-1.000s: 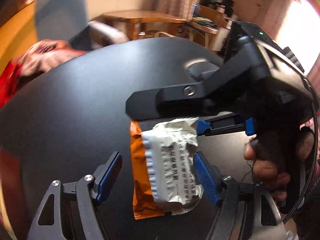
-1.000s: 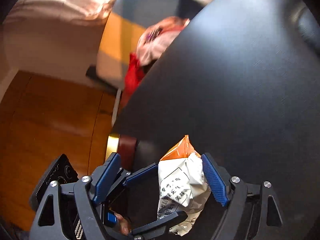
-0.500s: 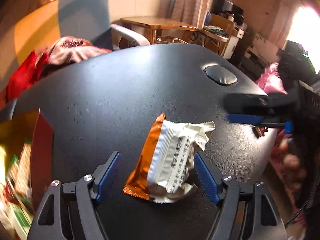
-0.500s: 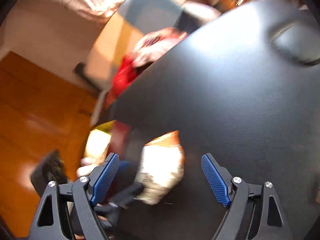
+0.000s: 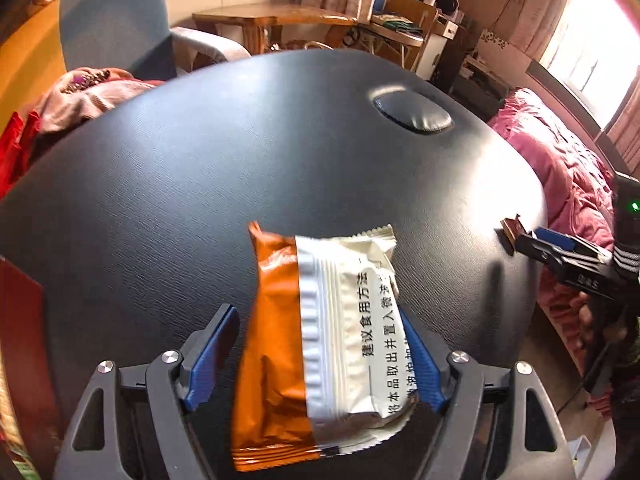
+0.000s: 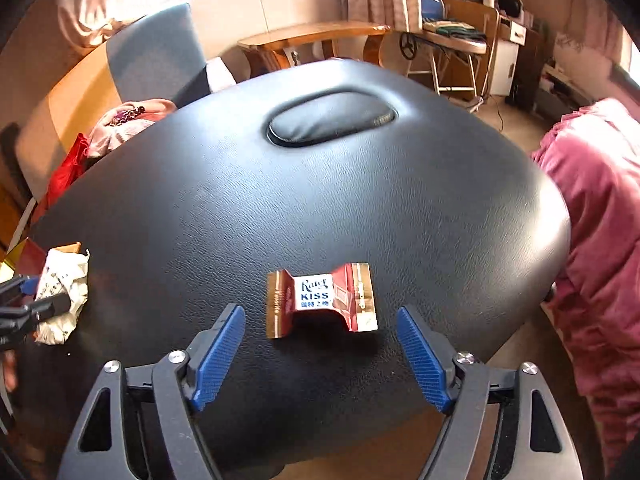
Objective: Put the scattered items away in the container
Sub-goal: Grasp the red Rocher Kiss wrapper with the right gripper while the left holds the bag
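An orange and white snack packet (image 5: 320,332) lies on the black padded table (image 5: 200,184) between the open fingers of my left gripper (image 5: 316,356); its right edge touches the right pad. The packet also shows at the far left of the right wrist view (image 6: 60,296). A small red and brown Kiss candy wrapper (image 6: 324,300) lies just ahead of my open, empty right gripper (image 6: 320,356), near the table's front edge. The candy (image 5: 512,230) and right gripper (image 5: 560,252) show at the right of the left wrist view. A red container (image 5: 20,340) is at the left edge.
An oval recess (image 6: 332,120) sits in the table's far middle. A pink quilt (image 6: 600,220) lies to the right. A blue chair (image 6: 156,56) with clothes (image 6: 120,124) stands at the far left. Wooden desks (image 6: 316,36) are behind.
My right gripper has let go of the snack packet's top and swung right to face the Kiss candy. My left gripper has closed in on the packet, which now lies between its fingers.
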A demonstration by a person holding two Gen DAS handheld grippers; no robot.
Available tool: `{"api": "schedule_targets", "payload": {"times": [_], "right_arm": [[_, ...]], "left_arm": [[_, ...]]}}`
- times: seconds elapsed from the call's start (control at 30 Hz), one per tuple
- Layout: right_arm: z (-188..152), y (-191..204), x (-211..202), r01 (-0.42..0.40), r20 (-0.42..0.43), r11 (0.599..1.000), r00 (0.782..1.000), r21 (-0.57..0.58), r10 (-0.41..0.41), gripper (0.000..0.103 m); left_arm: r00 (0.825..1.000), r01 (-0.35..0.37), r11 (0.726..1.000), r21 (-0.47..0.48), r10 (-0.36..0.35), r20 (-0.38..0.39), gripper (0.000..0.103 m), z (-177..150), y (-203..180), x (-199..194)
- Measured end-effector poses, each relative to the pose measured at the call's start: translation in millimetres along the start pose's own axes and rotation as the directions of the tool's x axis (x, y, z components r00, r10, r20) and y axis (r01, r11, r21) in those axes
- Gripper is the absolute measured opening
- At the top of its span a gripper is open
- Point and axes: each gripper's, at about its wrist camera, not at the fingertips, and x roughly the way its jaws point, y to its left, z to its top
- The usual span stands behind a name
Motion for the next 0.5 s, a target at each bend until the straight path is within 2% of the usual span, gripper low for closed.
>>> {"api": "schedule_targets", "payload": {"times": [0.07, 0.17, 0.23, 0.33, 0.5], "right_arm": [[2, 1, 4, 0.012, 0.018, 1.000, 1.000, -0.003, -0.012, 0.072], [6, 3, 8, 0.025, 0.042, 1.000, 0.999, -0.016, -0.024, 0.051], [7, 6, 9, 0.011, 0.049, 0.999, 0.999, -0.041, -0.009, 0.048], [8, 19, 10, -0.059, 0.041, 0.995, 0.997, -0.078, 0.062, 0.046], [4, 57, 18, -0.140, 0.028, 0.979, 0.989, -0.150, 0.145, 0.044]], "left_arm": [[1.000, -0.016, 1.000, 0.004, 0.016, 0.026, 0.075, -5, -4, -3], [0.999, -0.011, 1.000, -0.017, 0.012, 0.046, 0.072, -13, -4, -8], [0.998, -0.003, 0.999, -0.046, 0.006, 0.056, 0.070, -17, -2, -13], [0.997, -0.002, 0.996, -0.091, 0.009, 0.073, 0.066, -26, 4, -21], [0.996, -0.007, 0.988, -0.152, 0.021, 0.090, 0.064, -42, 18, -29]]}}
